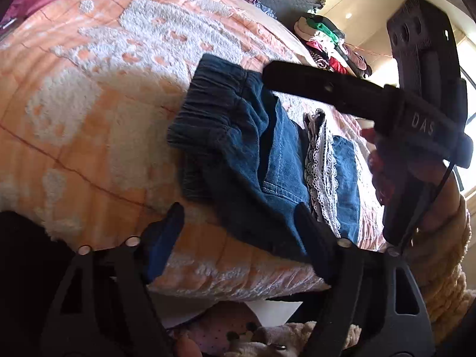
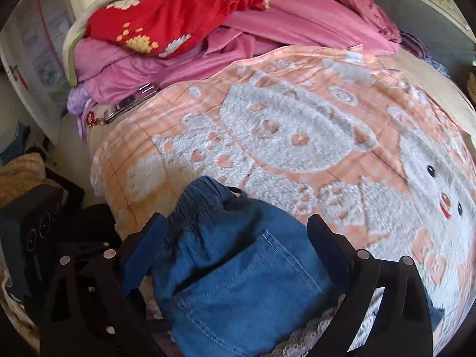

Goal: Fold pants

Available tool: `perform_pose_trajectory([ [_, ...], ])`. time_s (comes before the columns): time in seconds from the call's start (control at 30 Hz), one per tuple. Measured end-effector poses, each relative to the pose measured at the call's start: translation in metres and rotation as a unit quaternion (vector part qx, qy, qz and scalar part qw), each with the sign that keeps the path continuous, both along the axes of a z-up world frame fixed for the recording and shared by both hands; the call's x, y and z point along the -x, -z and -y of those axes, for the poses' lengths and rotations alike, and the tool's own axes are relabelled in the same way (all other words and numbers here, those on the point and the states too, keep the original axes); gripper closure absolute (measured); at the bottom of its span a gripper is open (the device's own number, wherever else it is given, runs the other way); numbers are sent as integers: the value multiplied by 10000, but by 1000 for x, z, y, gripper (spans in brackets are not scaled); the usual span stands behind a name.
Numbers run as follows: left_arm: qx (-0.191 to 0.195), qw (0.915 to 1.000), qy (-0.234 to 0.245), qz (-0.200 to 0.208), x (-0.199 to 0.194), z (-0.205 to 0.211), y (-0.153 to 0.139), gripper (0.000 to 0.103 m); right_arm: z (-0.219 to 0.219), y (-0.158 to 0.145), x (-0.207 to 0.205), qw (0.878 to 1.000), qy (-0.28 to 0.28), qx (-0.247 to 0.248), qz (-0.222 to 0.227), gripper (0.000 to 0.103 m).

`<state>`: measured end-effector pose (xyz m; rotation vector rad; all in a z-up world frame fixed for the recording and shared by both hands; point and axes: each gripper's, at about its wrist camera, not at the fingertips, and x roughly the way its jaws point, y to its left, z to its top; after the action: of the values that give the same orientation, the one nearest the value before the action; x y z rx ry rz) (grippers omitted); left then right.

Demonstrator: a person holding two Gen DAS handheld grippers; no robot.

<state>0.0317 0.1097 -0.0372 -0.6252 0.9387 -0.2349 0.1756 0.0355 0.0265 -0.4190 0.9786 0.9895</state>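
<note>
While your left tongs (image 1: 238, 232) stand spread with only the jeans' (image 1: 247, 154) near edge between their tips, your right tongs (image 2: 235, 235) gape around the folded denim (pads not pressing). Beyond both lies the peach blanket (image 2: 297, 119), then pink bedding (image 2: 297, 20).

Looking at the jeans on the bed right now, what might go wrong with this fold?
The jeans lie bunched near the bed's edge on the peach blanket, so a tug might slide them off. The lace trim sits beside the left gripper and could snag. The right gripper straddles the denim loosely, so a grab may catch one layer only.
</note>
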Motion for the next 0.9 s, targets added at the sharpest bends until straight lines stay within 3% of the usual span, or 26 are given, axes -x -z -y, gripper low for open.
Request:
perform_pose_trajectory([
  [0.33,467,9988,12,-166,-13,4,19,49,-39,40,-15,9953,-704,508,-418,16],
  [0.53,593,9981,-58,-151,-14,1,22,49,-44,65,-23,9902,-895,439,-983,25],
  [0.67,828,9964,-200,-40,-15,-5,23,49,-34,56,-26,9894,-875,43,-1157,50],
  [0.9,798,9964,-144,254,-9,0,1,54,13,15,-23,9900,-666,-744,-1001,60],
])
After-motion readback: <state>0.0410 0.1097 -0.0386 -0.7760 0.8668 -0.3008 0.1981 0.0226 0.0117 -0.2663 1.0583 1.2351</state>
